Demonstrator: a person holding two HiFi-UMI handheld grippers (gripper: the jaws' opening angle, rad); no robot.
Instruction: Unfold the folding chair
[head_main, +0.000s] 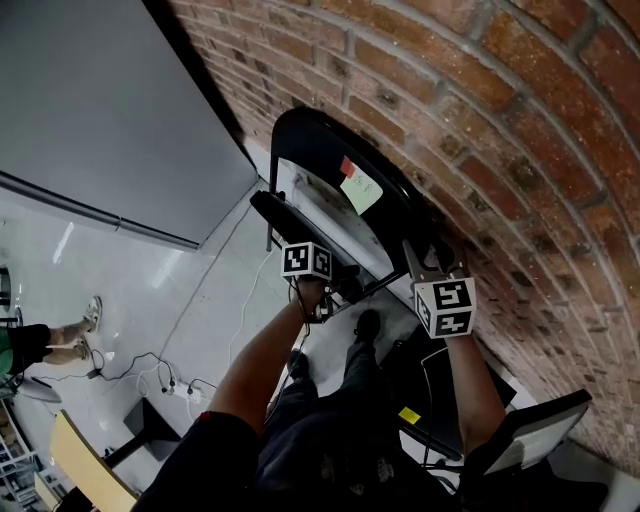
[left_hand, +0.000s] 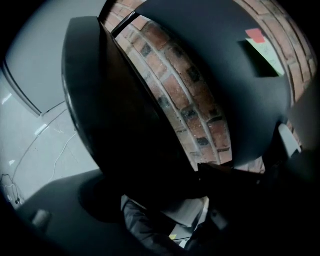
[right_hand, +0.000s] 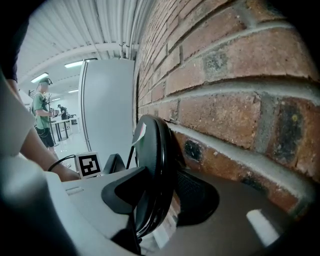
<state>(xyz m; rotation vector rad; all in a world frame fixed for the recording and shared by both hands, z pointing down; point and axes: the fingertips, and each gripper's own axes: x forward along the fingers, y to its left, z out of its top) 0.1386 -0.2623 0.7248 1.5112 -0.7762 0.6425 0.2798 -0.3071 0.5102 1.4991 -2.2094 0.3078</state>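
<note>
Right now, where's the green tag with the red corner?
Head view, centre: the tag is stuck on the folding chair's black backrest, beside the brick wall at right. The left gripper view shows it upper right.

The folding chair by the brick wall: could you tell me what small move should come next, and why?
Probably pull the seat down with the left gripper while the right gripper steadies the backrest: only a narrow strip of brick wall shows between them.
</note>
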